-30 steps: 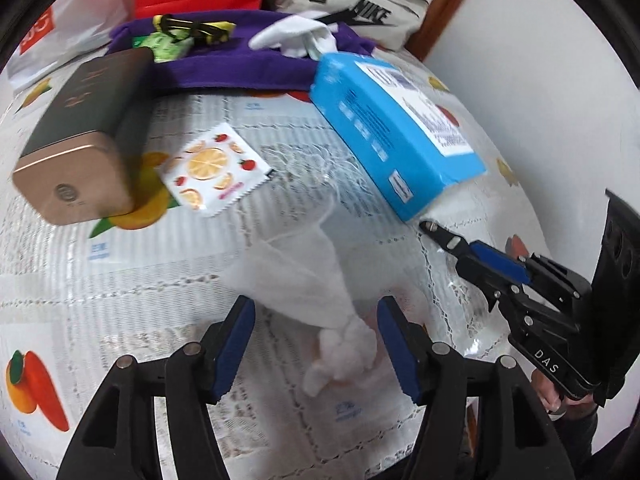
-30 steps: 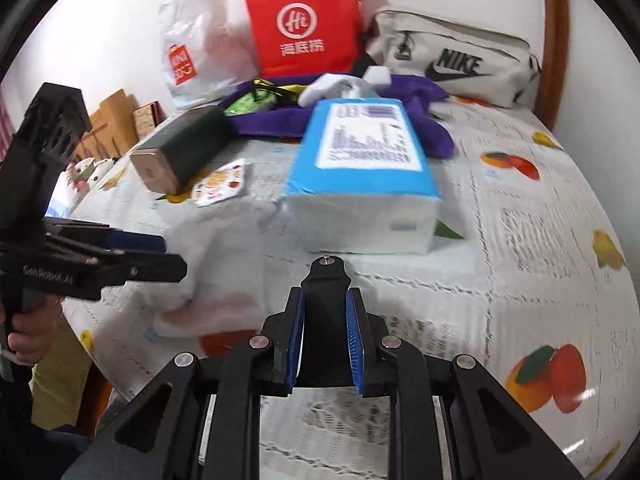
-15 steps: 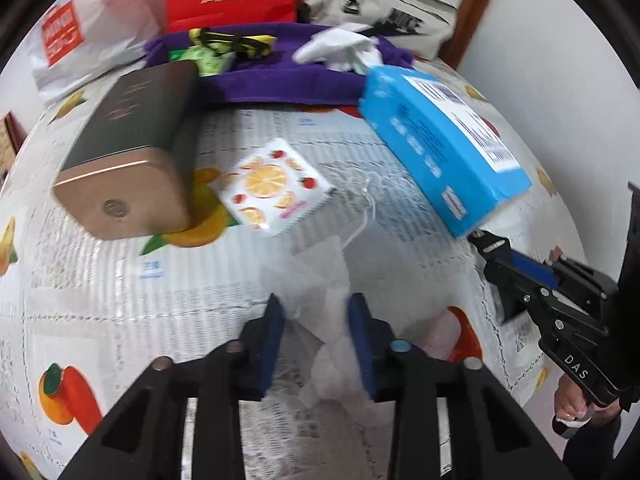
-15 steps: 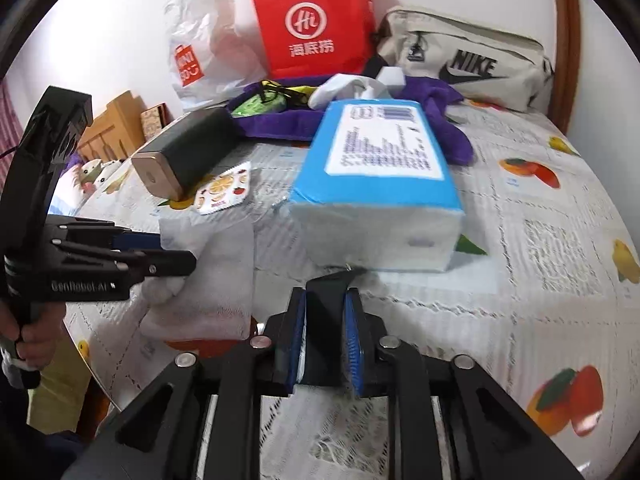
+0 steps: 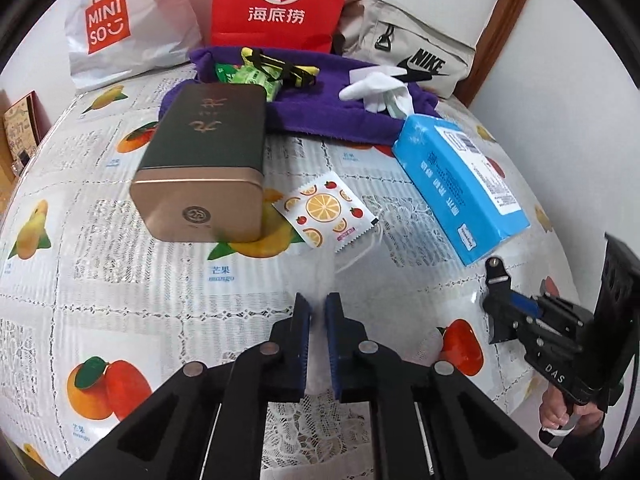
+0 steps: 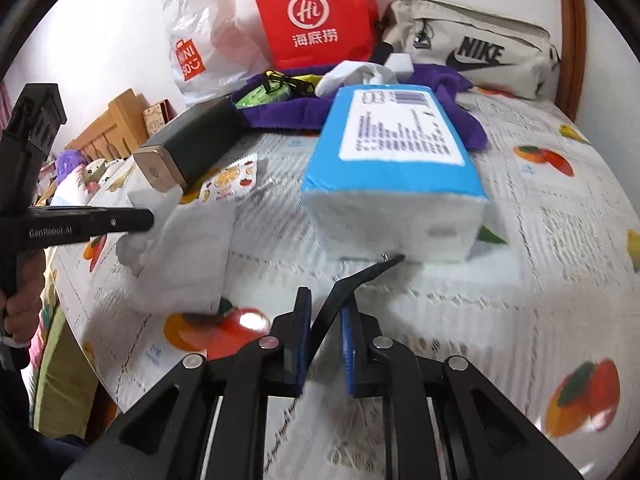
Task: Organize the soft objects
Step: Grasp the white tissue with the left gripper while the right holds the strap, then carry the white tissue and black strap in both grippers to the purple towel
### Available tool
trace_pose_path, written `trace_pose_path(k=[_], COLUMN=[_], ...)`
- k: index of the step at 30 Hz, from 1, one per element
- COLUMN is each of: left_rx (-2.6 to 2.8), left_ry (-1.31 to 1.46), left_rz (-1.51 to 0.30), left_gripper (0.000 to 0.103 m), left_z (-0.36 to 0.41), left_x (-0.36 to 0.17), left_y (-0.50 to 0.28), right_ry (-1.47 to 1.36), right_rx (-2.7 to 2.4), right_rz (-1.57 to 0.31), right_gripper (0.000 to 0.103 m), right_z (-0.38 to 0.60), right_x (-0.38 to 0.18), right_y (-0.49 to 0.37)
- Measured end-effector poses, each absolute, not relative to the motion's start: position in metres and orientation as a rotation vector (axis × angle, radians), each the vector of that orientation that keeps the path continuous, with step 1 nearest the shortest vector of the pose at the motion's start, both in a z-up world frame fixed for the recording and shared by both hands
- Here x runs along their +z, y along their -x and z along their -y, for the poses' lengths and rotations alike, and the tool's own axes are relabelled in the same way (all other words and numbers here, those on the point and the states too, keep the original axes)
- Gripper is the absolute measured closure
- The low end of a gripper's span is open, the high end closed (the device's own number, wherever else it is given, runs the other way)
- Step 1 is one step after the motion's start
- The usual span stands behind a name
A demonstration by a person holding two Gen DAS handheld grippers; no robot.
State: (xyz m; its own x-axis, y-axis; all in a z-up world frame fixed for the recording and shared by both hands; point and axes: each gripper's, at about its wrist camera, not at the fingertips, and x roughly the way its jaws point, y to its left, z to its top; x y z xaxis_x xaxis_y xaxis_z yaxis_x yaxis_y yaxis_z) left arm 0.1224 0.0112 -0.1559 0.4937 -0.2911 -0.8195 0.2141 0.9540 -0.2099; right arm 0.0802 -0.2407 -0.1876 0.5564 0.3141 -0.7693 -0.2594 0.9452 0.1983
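Left gripper (image 5: 318, 312), jaws nearly closed, pinches white tissue (image 6: 188, 256) lifted above table (image 6: 520, 280). Right gripper (image 6: 326, 320), jaws narrowly parted, clamps a black tool (image 6: 360, 276) near the blue tissue pack (image 6: 392, 168).

Showing thin, limp white tissue (image 6: 188, 256) at frame left; glossy plastic wrap on the blue tissue pack (image 5: 460, 184); brushed metallic sheen on the tin (image 5: 204, 168); fuzzy purple cloth (image 5: 340, 116) above; shiny lace-patterned tablecloth (image 5: 120, 288) underneath.

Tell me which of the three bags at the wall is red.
The middle one, the red paper bag with "Hi"; the Miniso bag is white, the Nike bag beige.
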Motion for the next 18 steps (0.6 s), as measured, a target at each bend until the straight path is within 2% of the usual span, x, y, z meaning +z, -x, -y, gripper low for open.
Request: trace_pose_path(k=[4,6,12,18], left_rx=[-0.295,-0.291,-0.28,-0.283], left_ry=[0.102,0.107,0.128,0.138], left_rz=[-0.991,-0.986,-0.964,-0.948], left_gripper=[0.094,0.094,0.094,0.094], left_z=[-0.018,-0.021,-0.03,-0.032], left_x=[-0.151,-0.15,-0.143,-0.132], left_y=[-0.121,-0.12,-0.118,-0.118], right_ry=[-0.062,-0.062,-0.063,-0.047], right_rx=[0.317,0.316,0.335,0.346], right_rz=[-0.913,-0.91,-0.91,-0.877], right_gripper=[0.081,0.091,0.1,0.1], right_z=[0.241,0.239,0.231,0.227], right_x=[-0.193,-0.194,-0.187,-0.166], right_y=[-0.075,-0.075,-0.073,-0.065])
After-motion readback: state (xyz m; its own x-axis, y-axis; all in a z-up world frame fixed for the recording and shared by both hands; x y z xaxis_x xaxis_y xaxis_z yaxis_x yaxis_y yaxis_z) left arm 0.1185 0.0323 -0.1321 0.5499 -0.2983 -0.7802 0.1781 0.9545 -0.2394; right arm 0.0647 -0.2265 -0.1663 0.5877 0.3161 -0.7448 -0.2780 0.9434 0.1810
